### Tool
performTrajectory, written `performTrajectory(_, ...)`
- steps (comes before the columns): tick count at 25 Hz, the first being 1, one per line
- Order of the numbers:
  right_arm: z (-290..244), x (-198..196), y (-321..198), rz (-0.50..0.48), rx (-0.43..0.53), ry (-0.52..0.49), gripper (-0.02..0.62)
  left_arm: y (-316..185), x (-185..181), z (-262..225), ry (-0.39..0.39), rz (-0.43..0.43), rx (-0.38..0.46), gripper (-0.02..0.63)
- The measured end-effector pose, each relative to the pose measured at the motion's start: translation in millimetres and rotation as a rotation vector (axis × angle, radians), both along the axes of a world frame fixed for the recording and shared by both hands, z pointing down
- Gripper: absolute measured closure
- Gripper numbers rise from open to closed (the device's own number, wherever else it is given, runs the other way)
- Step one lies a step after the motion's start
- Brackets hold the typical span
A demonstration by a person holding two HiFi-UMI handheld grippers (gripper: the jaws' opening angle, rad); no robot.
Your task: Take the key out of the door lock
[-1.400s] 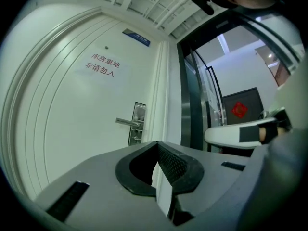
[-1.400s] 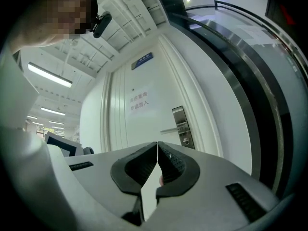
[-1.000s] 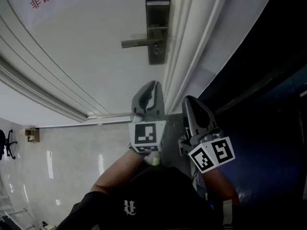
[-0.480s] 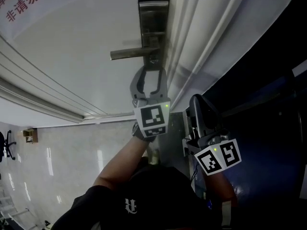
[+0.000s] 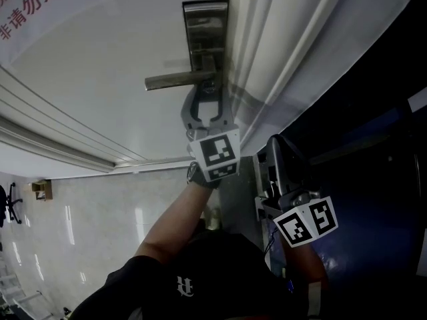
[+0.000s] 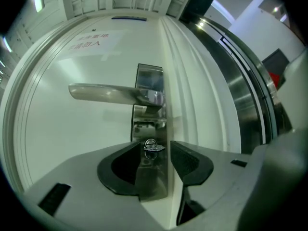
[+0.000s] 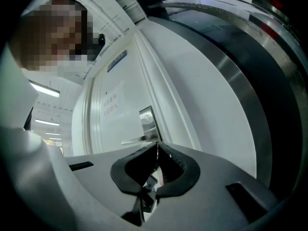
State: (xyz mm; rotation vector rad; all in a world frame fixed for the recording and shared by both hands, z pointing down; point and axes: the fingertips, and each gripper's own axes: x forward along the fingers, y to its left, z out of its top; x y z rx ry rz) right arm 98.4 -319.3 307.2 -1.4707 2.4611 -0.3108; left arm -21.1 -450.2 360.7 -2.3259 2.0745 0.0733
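A small silver key (image 6: pixel 151 147) with a ring head sticks out of the steel lock plate (image 6: pixel 149 110), just below the lever handle (image 6: pixel 108 93) of the white door (image 5: pixel 107 59). My left gripper (image 6: pixel 154 147) is raised to the lock with its jaws open. The key stands between the dark pads (image 6: pixel 190 160), which do not touch it. In the head view the left gripper (image 5: pixel 205 101) reaches up just under the handle (image 5: pixel 175 81). My right gripper (image 5: pixel 277 147) hangs lower, to the right by the door frame; its jaws (image 7: pixel 156 146) are shut on nothing.
The white door frame mouldings (image 5: pixel 260 65) run right of the lock plate (image 5: pixel 205 35), with a dark metal-trimmed panel (image 5: pixel 373 145) beyond. Red printed characters (image 5: pixel 33 2) sit on the door at upper left. Pale glossy floor tiles (image 5: pixel 80 225) lie below.
My left gripper has risen from waist height to the lock, and its jaws have gone from shut to open around the key. The right gripper has barely moved.
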Motion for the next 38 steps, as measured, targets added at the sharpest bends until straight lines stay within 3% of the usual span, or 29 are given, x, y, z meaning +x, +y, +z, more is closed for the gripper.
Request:
performTrajectory(9,3.4,7.0,2.0,-0.003,-0.009,0.011,0.58,-8.8,-0.1,4.0,-0.026,-0.035,-0.007,0.434)
performTrajectory(14,4.8,10.5,2.3,-0.004,-0.017,0.021,0.58,-11.1,-1.3,3.6,-0.041,-0.053,0.001,0.483)
performTrajectory(27,4.0,9.5,7.0,-0.007,-0.016,0.036,0.58,3.5,0.6,1.7,0.002,-0.069,-0.007,0.488)
performTrajectory(38,0.4,-10.2,18.7,-0.073,0.004,0.045,0.58,30.5,-3.6,0.2,0.002,-0.055,-0.022,0.488)
